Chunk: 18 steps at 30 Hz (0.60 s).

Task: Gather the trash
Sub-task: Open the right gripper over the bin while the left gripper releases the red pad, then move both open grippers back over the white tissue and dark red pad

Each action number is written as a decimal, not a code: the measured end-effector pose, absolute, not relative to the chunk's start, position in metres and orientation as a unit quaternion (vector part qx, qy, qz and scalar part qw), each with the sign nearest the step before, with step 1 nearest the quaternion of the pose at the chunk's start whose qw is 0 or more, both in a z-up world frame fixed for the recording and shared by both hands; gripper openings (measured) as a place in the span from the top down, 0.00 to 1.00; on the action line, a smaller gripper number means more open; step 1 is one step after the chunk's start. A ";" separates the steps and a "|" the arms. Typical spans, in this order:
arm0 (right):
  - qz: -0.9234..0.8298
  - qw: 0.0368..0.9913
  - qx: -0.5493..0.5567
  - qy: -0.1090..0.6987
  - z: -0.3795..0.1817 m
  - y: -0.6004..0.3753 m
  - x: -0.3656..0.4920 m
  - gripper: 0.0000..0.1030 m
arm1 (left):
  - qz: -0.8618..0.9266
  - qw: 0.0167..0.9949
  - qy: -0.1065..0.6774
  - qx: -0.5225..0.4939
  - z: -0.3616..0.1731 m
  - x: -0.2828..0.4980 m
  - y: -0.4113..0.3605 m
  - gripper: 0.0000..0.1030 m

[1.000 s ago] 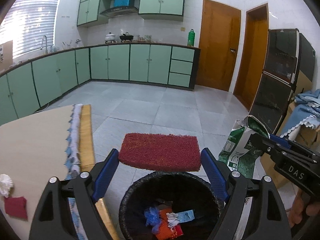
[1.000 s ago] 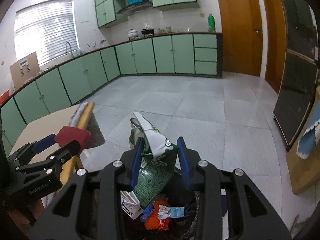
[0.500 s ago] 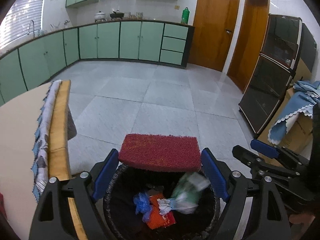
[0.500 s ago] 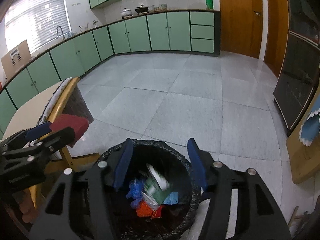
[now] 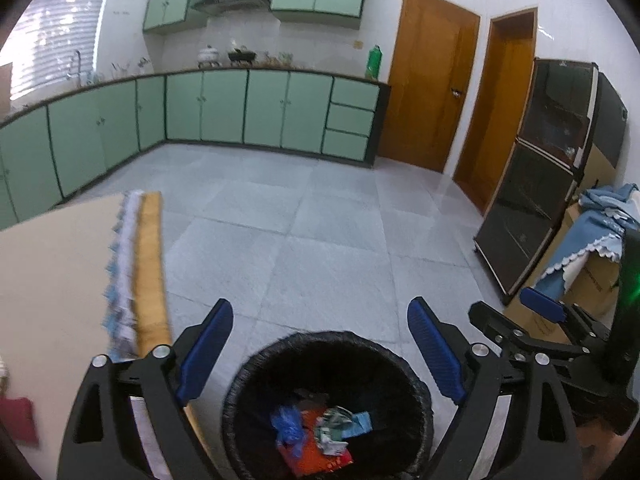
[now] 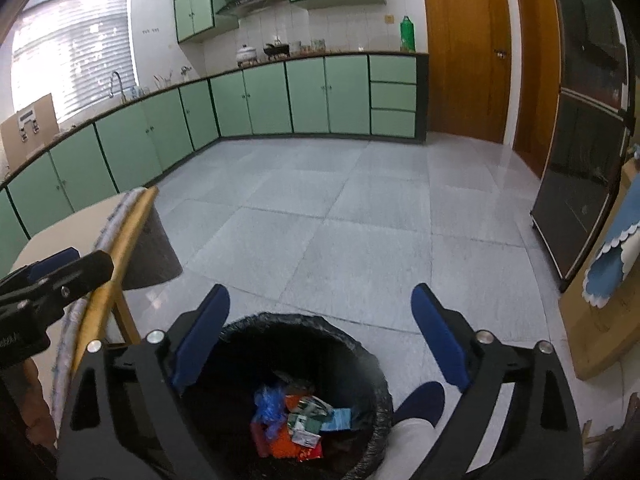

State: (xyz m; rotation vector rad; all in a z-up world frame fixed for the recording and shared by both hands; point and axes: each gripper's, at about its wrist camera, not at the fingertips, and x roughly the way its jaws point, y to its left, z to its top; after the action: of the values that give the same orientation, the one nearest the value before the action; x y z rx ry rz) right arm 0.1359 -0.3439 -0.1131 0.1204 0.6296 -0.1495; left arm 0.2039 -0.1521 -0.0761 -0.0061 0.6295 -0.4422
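Observation:
A black-lined trash bin point(image 5: 256, 364) stands on the floor under both grippers. In it lies a heap of trash point(image 5: 320, 432): a blue wad, an orange-red wrapper and the green-and-white packet point(image 6: 308, 412). My left gripper point(image 5: 320, 312) hangs over the bin's near rim, its jaws opening with nothing between them. Above the bin point(image 6: 360, 344) my right gripper point(image 6: 320, 296) is also opening and holds nothing. A dark red piece point(image 6: 258, 436) shows at the heap's left edge. Each gripper appears in the other's view: right gripper point(image 5: 520, 316), left gripper point(image 6: 76, 266).
A table with a beige cloth point(image 5: 52, 280) and a wooden edge stands left of the bin; a red scrap point(image 5: 16, 420) lies on it. A person's shoe point(image 6: 420, 400) is beside the bin. A dark cabinet point(image 5: 532, 216) and covered boxes point(image 5: 592, 264) line the right.
The green-and-white packet dropped from my right gripper into the bin and those jaws spread wide. The red sponge is gone from between my left gripper's fingers.

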 end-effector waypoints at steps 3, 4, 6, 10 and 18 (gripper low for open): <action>-0.063 0.951 0.061 0.296 -0.101 -0.332 0.132 0.08 | -0.197 0.937 0.289 -0.009 -0.061 0.199 -0.131 0.14; -0.059 0.954 0.061 0.289 -0.096 -0.325 0.131 0.07 | -0.188 0.941 0.283 -0.011 -0.055 0.197 -0.121 0.13; -0.050 0.957 0.063 0.280 -0.089 -0.315 0.129 0.07 | -0.167 0.948 0.270 -0.013 -0.046 0.192 -0.101 0.13; -0.024 0.962 0.065 0.265 -0.071 -0.284 0.130 0.07 | -0.119 0.960 0.254 -0.019 -0.032 0.181 -0.054 0.12; 0.045 0.964 0.053 0.255 -0.054 -0.202 0.136 0.06 | -0.011 0.972 0.235 -0.013 -0.022 0.155 0.046 0.12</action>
State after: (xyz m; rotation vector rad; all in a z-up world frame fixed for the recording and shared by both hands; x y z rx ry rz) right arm 0.1363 -0.2025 -0.0542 0.1072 0.5163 0.0917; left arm 0.1551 0.0459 -0.0215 -0.0266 0.4751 -0.0218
